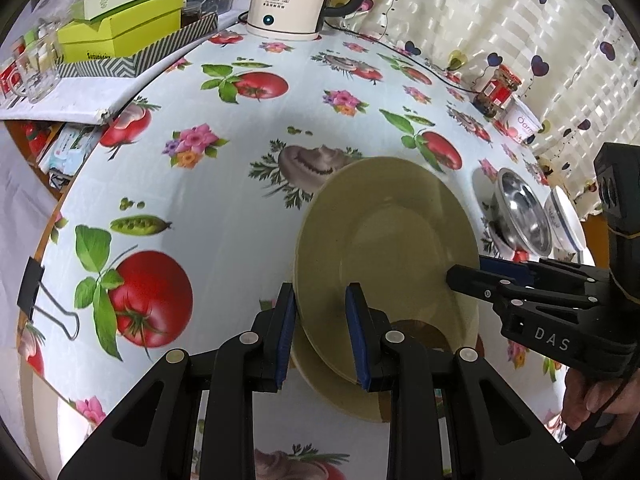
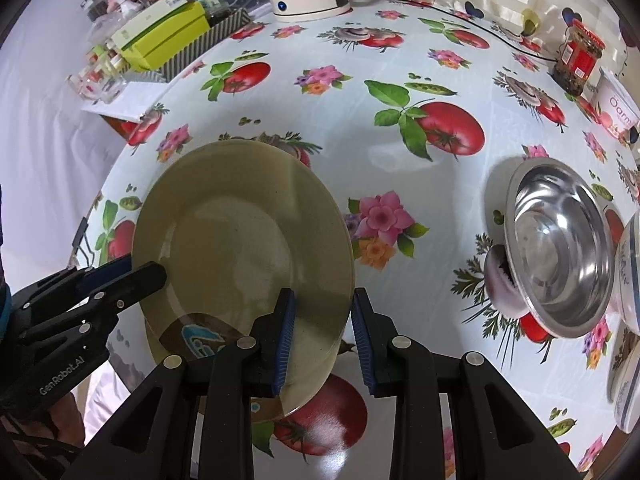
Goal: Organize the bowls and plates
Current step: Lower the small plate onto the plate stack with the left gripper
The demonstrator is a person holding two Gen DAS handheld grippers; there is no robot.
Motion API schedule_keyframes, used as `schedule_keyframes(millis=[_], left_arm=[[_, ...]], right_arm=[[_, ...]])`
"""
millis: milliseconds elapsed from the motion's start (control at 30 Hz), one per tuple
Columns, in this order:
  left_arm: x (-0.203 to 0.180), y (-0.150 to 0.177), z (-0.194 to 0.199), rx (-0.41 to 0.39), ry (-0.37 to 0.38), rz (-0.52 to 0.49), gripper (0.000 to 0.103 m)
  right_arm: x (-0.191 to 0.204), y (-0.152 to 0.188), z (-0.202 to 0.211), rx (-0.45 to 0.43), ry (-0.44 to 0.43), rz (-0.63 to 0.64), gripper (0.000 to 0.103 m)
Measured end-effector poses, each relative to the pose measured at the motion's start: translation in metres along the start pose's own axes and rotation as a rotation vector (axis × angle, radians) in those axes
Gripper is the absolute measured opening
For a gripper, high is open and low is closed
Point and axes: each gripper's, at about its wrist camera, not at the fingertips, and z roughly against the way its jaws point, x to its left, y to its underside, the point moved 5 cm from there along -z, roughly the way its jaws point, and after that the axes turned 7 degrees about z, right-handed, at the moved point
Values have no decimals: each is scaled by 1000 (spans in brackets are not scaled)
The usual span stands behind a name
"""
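Midway, your left gripper (image 1: 320,332) and right gripper (image 2: 324,338), both part-open, straddle opposite rims of the yellow plate (image 1: 384,240) above a patterned plate (image 2: 196,336), while the steel bowl (image 2: 560,248) and white bowl (image 1: 566,218) beyond your right tongs remain unstacked.

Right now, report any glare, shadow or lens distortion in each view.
Left wrist: the fisheye bows the table edge; soft sheen on the upper plate. Right wrist: bright highlights inside the steel bowl, glare on a printed tomato, dark corner vignetting.
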Motion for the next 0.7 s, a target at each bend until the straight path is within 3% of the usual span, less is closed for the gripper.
schedule_keyframes(millis=[700], left_arm=[[0,14,4,-11,-17,-27,27]], right_arm=[[10,14,0,-14,40,51,31]])
